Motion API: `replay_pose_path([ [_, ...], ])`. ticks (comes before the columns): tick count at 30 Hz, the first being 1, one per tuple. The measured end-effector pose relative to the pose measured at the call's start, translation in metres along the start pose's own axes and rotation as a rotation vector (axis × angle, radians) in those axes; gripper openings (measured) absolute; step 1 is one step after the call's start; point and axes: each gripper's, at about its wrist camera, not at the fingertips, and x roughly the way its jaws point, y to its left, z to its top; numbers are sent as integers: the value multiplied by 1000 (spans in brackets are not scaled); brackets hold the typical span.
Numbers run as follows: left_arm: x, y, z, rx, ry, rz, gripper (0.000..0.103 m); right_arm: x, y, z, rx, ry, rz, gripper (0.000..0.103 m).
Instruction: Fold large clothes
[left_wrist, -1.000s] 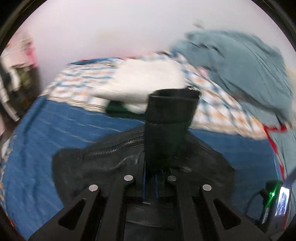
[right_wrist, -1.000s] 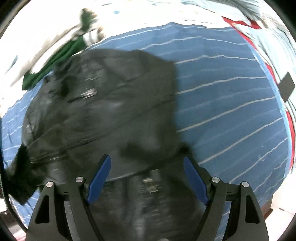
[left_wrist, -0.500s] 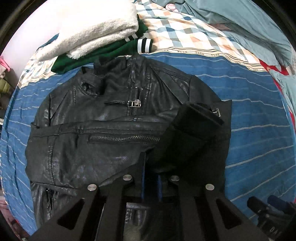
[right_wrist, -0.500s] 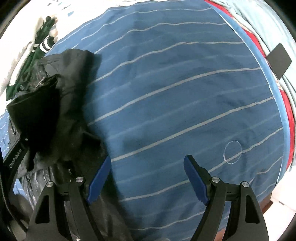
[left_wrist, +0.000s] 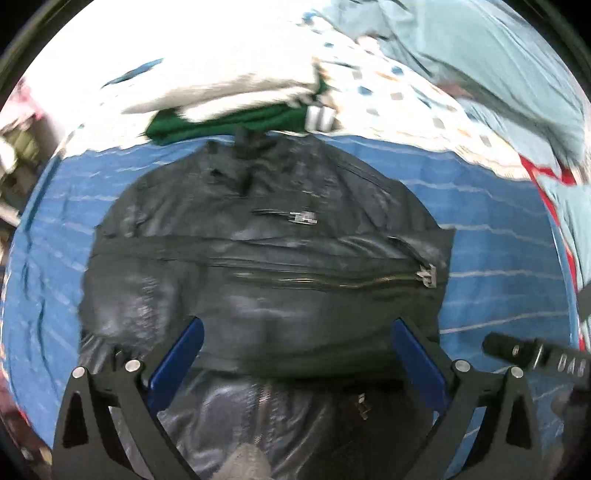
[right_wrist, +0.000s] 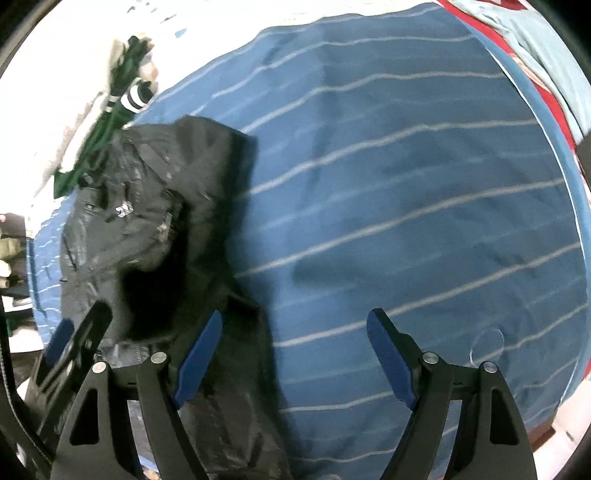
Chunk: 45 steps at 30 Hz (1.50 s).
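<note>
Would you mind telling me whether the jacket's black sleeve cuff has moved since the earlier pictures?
Yes. The left tongs have just been opening and let the sleeve go; it now lies flat across the black jacket, nearer the blue striped sheet.

One black jacket (left_wrist: 258, 266); two folded garments: white (left_wrist: 229, 88), green (left_wrist: 236, 123).

Was a bedroom in a home: blue striped bedsheet (right_wrist: 406, 192), checked quilt (left_wrist: 399, 107), rumpled teal blanket (left_wrist: 498, 62), folded clothes stacked (left_wrist: 236, 99) by the wall.
</note>
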Motion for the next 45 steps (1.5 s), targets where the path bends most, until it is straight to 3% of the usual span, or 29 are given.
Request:
replay_pose_path([
  [3,-12,42,-5,-87,-2,97,103,-3,8,8,-4,20,109,82],
  [6,-12,87,-14,-143,13,250,103,2,23,16,-10,77,270,82],
  [8,-5,119,-20,-184,40,345,103,11,38,19,-32,99,317,80],
  [11,10,171,-28,-276,102,470,103,35,65,25,-93,119,302,51],
  [12,11,181,-29,-294,108,493,103,42,72,25,-111,124,272,31],
  [13,12,193,-28,-315,110,517,103,48,78,26,-126,118,216,18],
  [16,7,212,-22,-346,80,550,103,40,82,29,-114,54,192,8],
  [18,7,216,-18,-350,57,554,103,19,86,24,-143,-37,181,3],
  [22,23,216,-3,-347,28,543,103,0,90,11,-201,-164,121,3],
  [26,71,216,7,-315,102,546,103,47,79,26,-190,-48,30,3],
  [30,111,218,4,-234,153,539,103,61,75,41,-150,40,30,4],
  [32,113,217,2,-187,134,543,103,50,75,47,-122,54,29,15],
  [33,112,217,2,-171,126,537,103,42,76,48,-117,38,2,28],
  [34,110,216,1,-159,121,528,103,31,76,49,-117,9,-27,34],
  [37,111,219,1,-145,107,500,103,5,77,49,-104,-39,25,34],
  [41,113,219,3,-173,102,482,103,3,110,47,-184,-19,152,34],
  [43,115,219,3,-171,102,482,103,18,130,45,-229,8,169,34],
  [45,113,219,3,-167,102,475,103,45,149,41,-265,47,99,34],
])
